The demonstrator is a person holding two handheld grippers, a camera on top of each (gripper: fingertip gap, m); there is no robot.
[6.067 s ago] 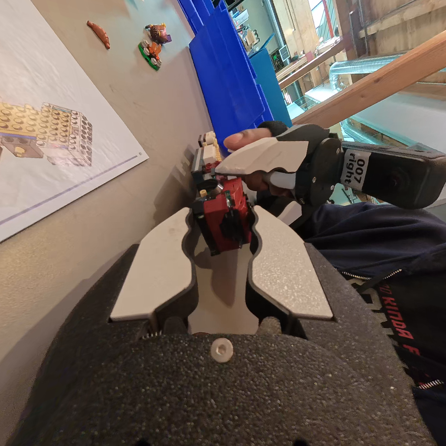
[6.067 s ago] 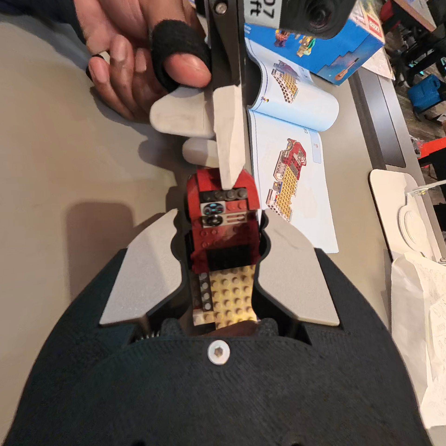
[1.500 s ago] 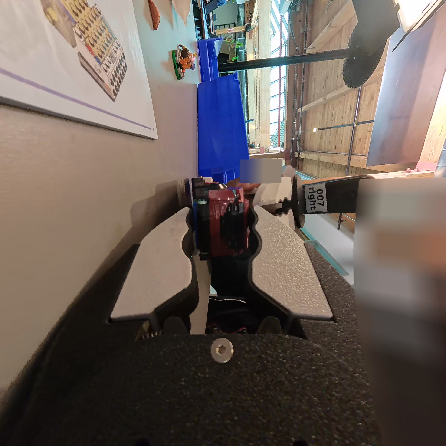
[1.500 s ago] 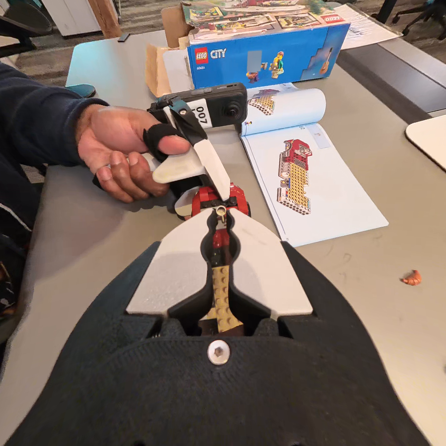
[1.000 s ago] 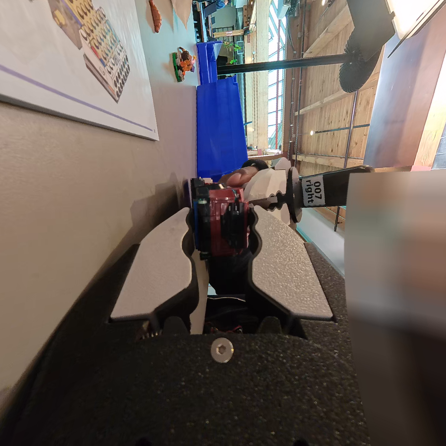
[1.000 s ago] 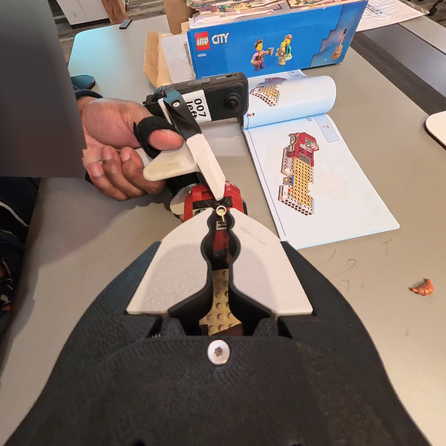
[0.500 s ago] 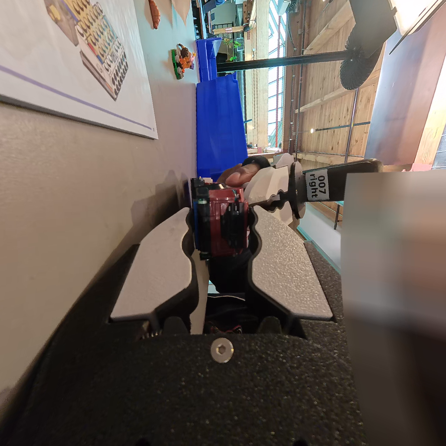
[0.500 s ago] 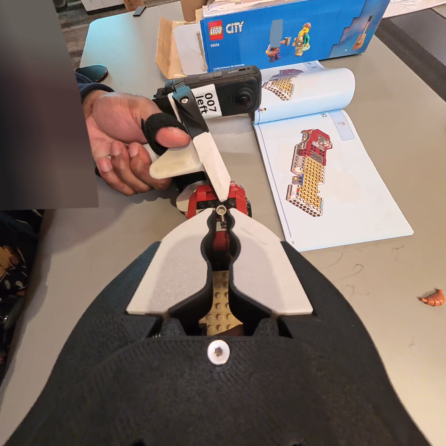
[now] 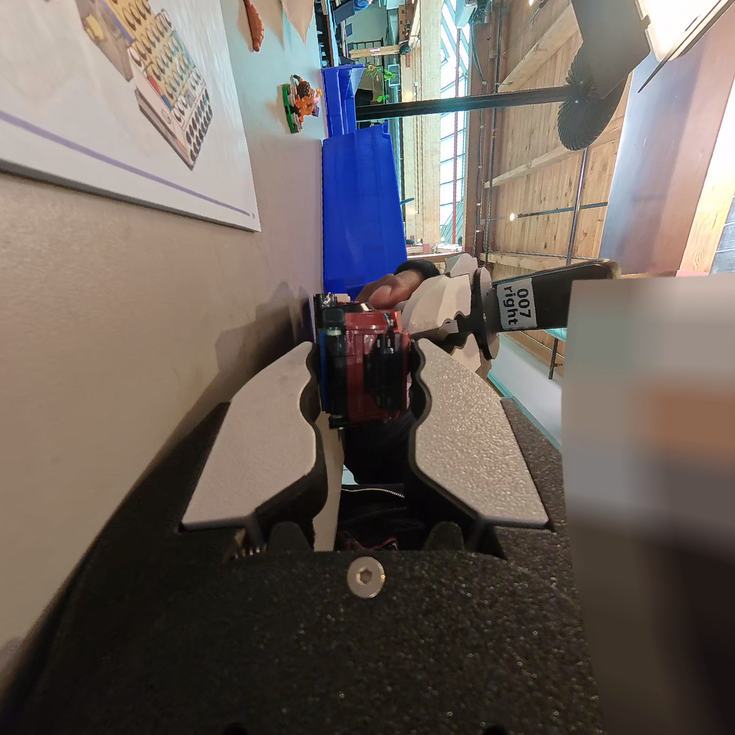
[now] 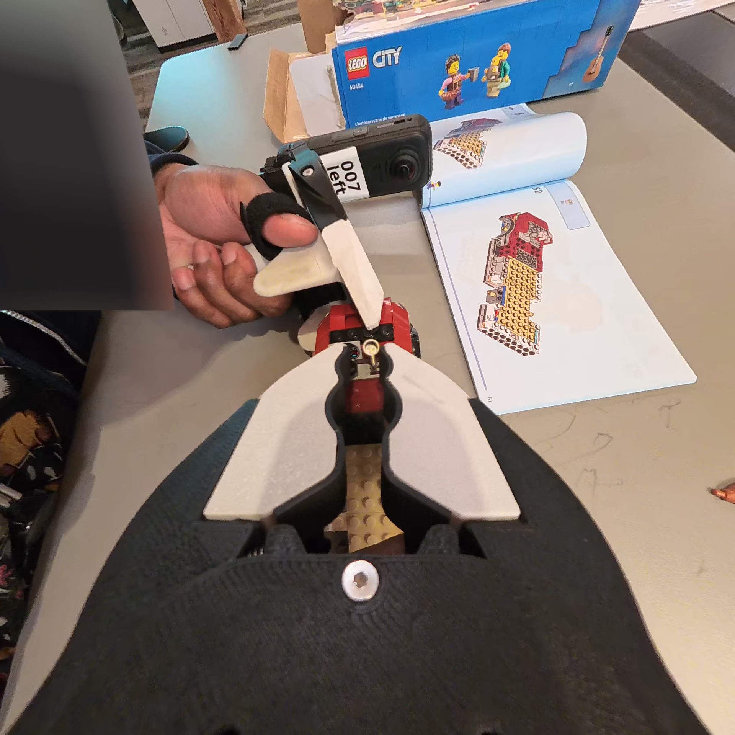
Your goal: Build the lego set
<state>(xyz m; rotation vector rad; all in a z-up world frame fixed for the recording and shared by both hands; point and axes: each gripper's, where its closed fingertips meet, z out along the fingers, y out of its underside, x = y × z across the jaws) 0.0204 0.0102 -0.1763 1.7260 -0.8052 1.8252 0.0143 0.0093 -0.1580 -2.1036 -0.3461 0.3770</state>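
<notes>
Two grippers on one red brick vehicle

We see the left gripper clamped on the red brick vehicle on the table; the right gripper, slightly parted around a small gold lever, sits at the vehicle's six o'clock.

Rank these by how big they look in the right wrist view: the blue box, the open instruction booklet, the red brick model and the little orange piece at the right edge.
1. Open instruction booklet; the blue box looks close, but it lies farther off and is cropped, so their order is unsure.
2. Red brick model, partly hidden.
3. Orange piece, smallest, also cropped.
</notes>
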